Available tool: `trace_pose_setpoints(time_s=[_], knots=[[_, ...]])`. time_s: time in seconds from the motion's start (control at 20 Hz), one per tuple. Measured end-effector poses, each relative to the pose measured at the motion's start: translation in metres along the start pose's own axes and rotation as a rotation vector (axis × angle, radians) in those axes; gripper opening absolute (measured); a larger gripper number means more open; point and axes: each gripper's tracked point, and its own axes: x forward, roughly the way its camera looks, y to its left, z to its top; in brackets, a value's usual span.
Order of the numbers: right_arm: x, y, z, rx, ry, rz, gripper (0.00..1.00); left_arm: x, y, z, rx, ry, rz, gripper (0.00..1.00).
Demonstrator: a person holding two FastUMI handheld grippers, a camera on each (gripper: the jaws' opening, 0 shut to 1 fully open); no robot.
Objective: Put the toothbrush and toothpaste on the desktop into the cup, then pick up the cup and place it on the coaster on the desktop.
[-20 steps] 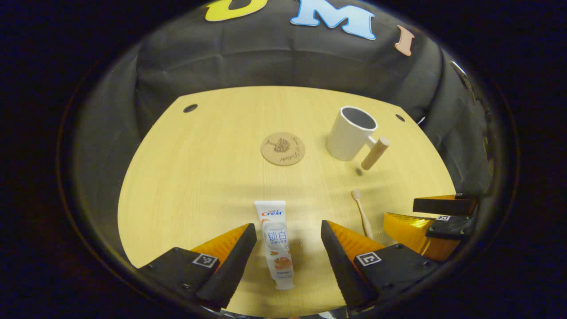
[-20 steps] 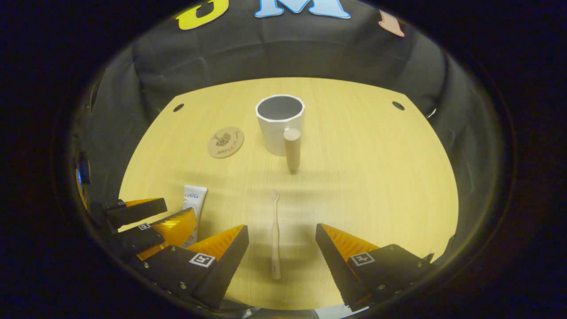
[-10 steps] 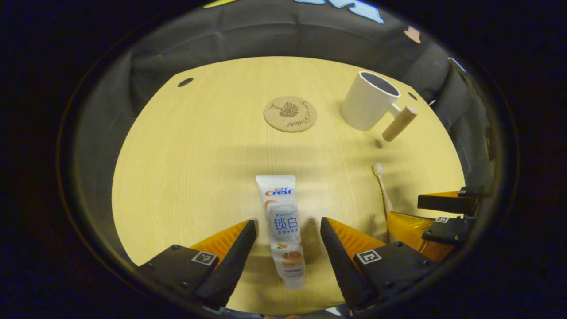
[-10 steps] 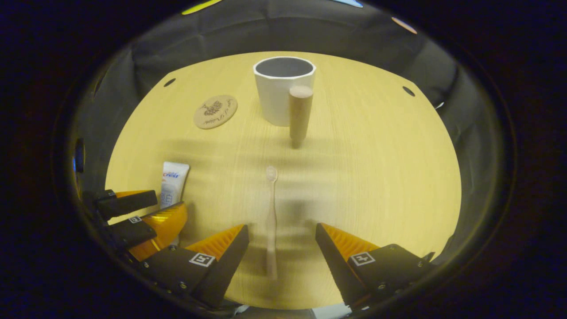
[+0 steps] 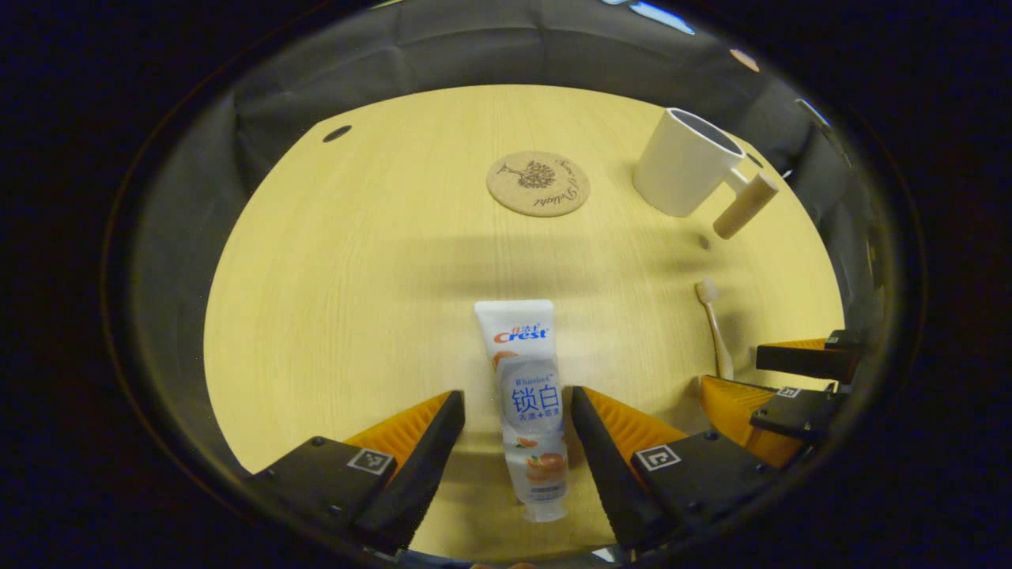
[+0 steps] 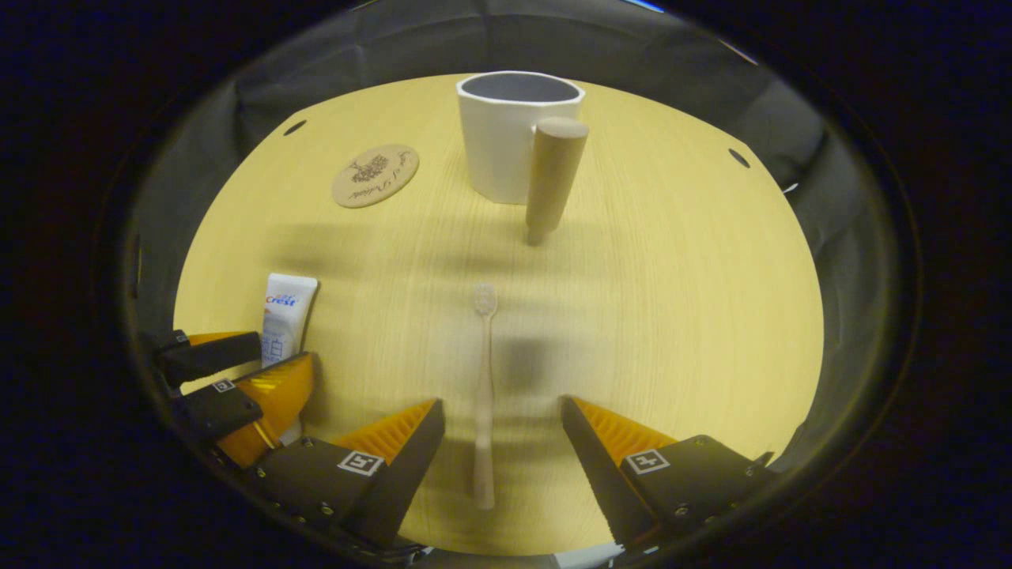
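Lying on the tabletop are one toothpaste, one toothbrush, one coaster and one cup. Both tools, left tool and right tool, stay released, now lower, straddling toothpaste and toothbrush at lower centre.

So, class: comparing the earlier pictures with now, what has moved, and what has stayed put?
Both grippers have moved forward and down: the left gripper now straddles the toothpaste, the right gripper the toothbrush. Both are open; nothing is gripped. The cup and coaster lie unmoved on the desktop.
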Motion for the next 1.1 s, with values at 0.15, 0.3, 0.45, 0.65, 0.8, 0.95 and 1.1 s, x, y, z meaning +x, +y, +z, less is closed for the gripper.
trace_pose_setpoints(time_s=[0.15, 0.3, 0.45, 0.65, 0.8, 0.95, 1.1], knots=[[0.0, 0.003, 0.001, 0.009, -0.001, 0.006, 0.93, 0.0, -0.001, 0.001, 0.001, -0.002, 0.007, 0.94], [0.001, 0.003, 0.002, 0.017, -0.003, 0.008, 0.91, 0.0, -0.001, 0.001, 0.001, 0.001, 0.009, 0.94], [0.002, 0.005, 0.001, 0.015, 0.007, 0.009, 0.83, 0.0, -0.001, 0.001, 0.0, 0.005, 0.009, 0.95], [0.001, 0.007, -0.003, 0.01, 0.028, 0.016, 0.53, 0.001, -0.006, 0.003, 0.018, 0.004, 0.006, 0.78], [0.002, 0.007, -0.005, 0.006, 0.049, 0.02, 0.52, 0.003, -0.009, 0.003, 0.026, 0.009, 0.002, 0.65], [0.0, 0.004, -0.003, 0.038, 0.044, 0.0, 0.31, 0.002, -0.01, 0.005, 0.025, 0.014, 0.005, 0.51], [0.0, 0.006, -0.005, 0.043, 0.062, 0.013, 0.12, 0.003, -0.01, 0.005, 0.021, 0.018, 0.005, 0.43]])
